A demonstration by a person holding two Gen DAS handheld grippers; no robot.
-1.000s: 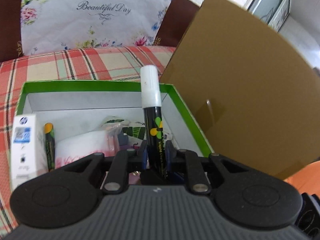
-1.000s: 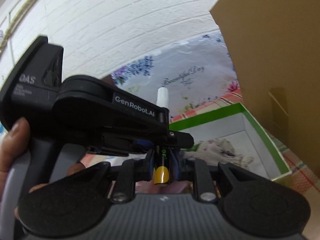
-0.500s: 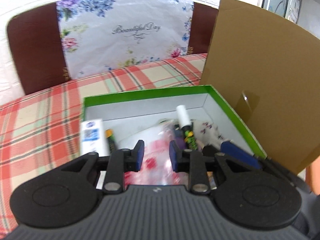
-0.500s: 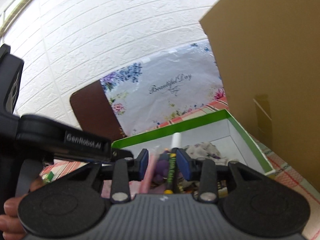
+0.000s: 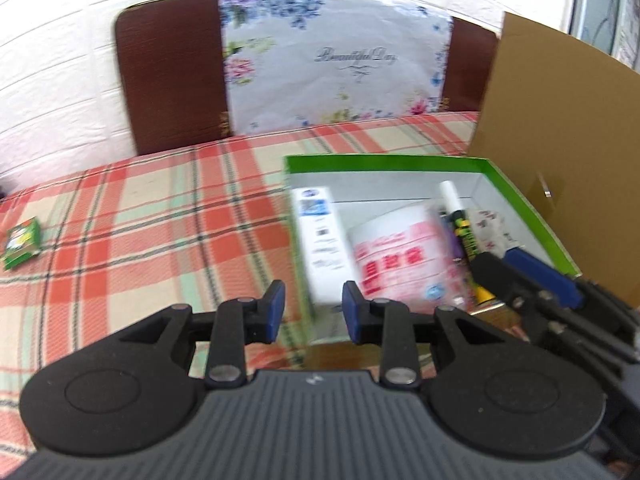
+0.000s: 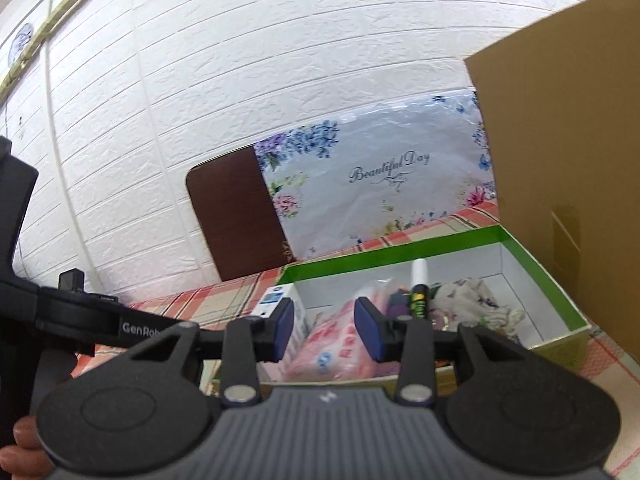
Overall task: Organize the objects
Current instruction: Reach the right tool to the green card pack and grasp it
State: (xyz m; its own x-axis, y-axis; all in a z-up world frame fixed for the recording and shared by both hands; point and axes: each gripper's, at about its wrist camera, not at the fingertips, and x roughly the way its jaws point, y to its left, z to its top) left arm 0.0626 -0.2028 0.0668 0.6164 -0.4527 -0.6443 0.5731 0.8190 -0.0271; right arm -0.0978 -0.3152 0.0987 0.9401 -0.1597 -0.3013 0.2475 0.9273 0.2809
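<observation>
Both the left gripper (image 5: 313,312) and right gripper (image 6: 324,330) hang spread and empty, the marker (image 5: 460,222) lies inside the green box (image 5: 384,160), so I'd swing left for the small green packet (image 5: 20,243).

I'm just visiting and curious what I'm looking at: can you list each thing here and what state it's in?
Left gripper: open, holding nothing.
Right gripper: open, holding nothing.
Green box: lid off, partly filled.
Marker: capped, lying in the box.
White carton: closed, inside the box.
Pink tissue pack: lying in the box.
Small green packet: out on the tablecloth.
</observation>
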